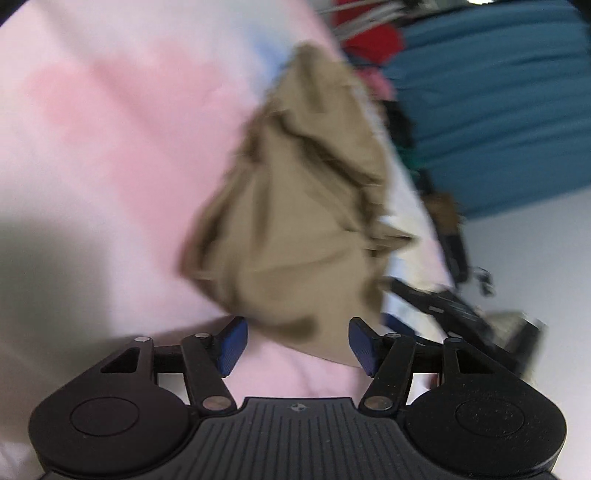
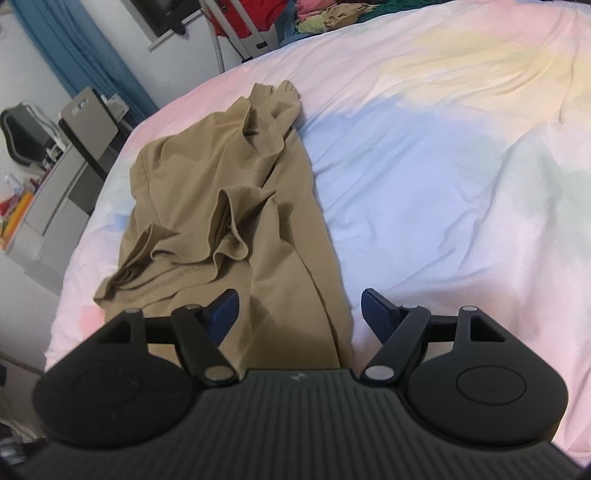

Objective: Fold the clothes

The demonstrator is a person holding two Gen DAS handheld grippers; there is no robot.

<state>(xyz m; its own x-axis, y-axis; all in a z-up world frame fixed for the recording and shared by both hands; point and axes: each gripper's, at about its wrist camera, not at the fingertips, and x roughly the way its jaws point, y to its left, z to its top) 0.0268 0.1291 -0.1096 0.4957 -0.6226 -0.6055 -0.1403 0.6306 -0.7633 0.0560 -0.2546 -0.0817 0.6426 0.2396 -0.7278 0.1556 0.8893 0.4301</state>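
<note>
- A crumpled tan cloth garment (image 2: 229,206) lies on a soft bed sheet with pink, blue, yellow and white patches (image 2: 424,166).
- In the right wrist view the garment sits on the left part of the bed, near the bed's left edge.
- It runs from far to near. Its far end is bunched into a small twisted lump. Its near end goes under the tool and out of sight.
- A folded-over flap with a stitched hem makes a wavy ridge across the middle of the garment.
- The right gripper (image 2: 299,314) hangs over the near end of the garment. Its two blue fingertips (image 2: 223,314) are spread wide apart and nothing is between them but the cloth lying below. I cannot tell if they touch it.
- The left one of its tips is over the tan cloth. The right one is over the bare sheet, just beside the garment's right edge.
- In the left wrist view the picture is blurry. The same garment (image 1: 295,206) shows as a tan heap on the pink part of the sheet (image 1: 110,129).
- The left gripper (image 1: 299,345) is at the near edge of the heap. Its blue tips are spread wide too, and they pinch nothing.
- Far off to the left of the bed there is a blue curtain (image 2: 77,48) and a grey cabinet (image 2: 62,192).
- At the far end of the bed lies a pile of colourful clothes (image 2: 332,13).
</note>
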